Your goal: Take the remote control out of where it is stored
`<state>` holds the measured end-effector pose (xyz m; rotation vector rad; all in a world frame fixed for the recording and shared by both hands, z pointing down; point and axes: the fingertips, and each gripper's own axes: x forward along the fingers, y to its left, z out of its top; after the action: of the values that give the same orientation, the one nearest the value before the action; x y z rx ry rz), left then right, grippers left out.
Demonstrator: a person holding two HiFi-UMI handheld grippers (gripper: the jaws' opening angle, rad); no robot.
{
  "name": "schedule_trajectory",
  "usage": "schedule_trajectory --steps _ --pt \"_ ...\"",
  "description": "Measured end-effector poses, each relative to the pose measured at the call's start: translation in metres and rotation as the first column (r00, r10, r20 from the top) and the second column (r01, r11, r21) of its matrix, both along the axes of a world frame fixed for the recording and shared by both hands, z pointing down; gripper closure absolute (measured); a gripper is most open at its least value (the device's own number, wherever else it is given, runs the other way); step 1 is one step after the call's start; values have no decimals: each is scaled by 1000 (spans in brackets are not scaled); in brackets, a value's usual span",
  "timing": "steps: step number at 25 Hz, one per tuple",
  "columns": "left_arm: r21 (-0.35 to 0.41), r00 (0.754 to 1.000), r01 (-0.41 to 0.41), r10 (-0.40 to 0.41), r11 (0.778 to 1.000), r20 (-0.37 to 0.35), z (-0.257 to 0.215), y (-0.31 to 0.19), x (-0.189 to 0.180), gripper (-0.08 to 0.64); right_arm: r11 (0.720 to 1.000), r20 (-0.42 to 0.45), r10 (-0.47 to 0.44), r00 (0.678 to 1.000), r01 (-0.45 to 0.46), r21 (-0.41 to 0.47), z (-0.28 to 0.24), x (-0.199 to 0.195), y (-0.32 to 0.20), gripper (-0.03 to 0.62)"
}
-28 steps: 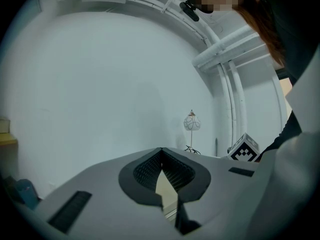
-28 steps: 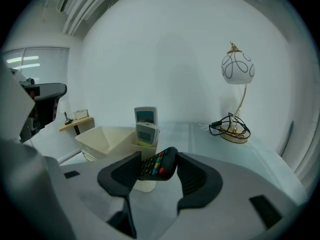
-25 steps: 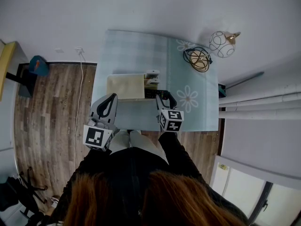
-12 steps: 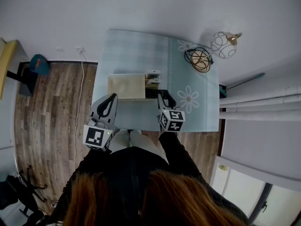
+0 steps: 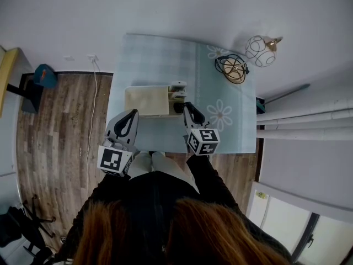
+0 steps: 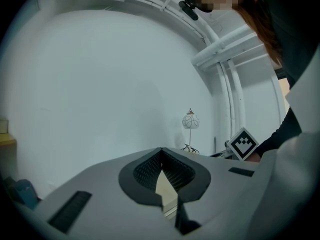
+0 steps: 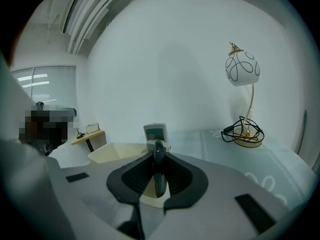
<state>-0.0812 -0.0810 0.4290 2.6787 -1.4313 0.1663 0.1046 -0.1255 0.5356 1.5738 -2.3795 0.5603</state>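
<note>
A cream storage box (image 5: 146, 100) stands on the pale blue table (image 5: 160, 57), with remotes upright in its right-hand slots. My right gripper (image 5: 185, 107) is at that right end. Its jaws are closing on a slim black remote control (image 7: 159, 176), which stands edge-on between the pads, and both pads touch it. A white remote with a small screen (image 7: 155, 132) stands just behind it. My left gripper (image 5: 131, 116) hovers over the table's front edge, left of the box, shut and empty, its tips meeting (image 6: 161, 154).
A white globe lamp (image 5: 260, 49) and a black wire bowl (image 5: 234, 69) stand at the table's far right corner. The box's big left compartment (image 7: 115, 152) is open on top. Wooden floor lies to the left, with a white cable (image 5: 94, 93) hanging by the table.
My right gripper moved slightly forward and left to the box's right end, and its jaws narrowed around the black remote. The left gripper has stayed put.
</note>
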Motion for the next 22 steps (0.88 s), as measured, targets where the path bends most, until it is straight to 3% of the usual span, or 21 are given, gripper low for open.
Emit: schedule_trajectory --steps 7,22 --pt "-1 1000 -8 8 1000 -3 0 1 4 554 997 45 -32 998 29 77 -46 6 6 522" --pt "8 1000 -21 21 1000 21 -2 1 12 554 985 12 -44 999 41 168 -104 12 21 522"
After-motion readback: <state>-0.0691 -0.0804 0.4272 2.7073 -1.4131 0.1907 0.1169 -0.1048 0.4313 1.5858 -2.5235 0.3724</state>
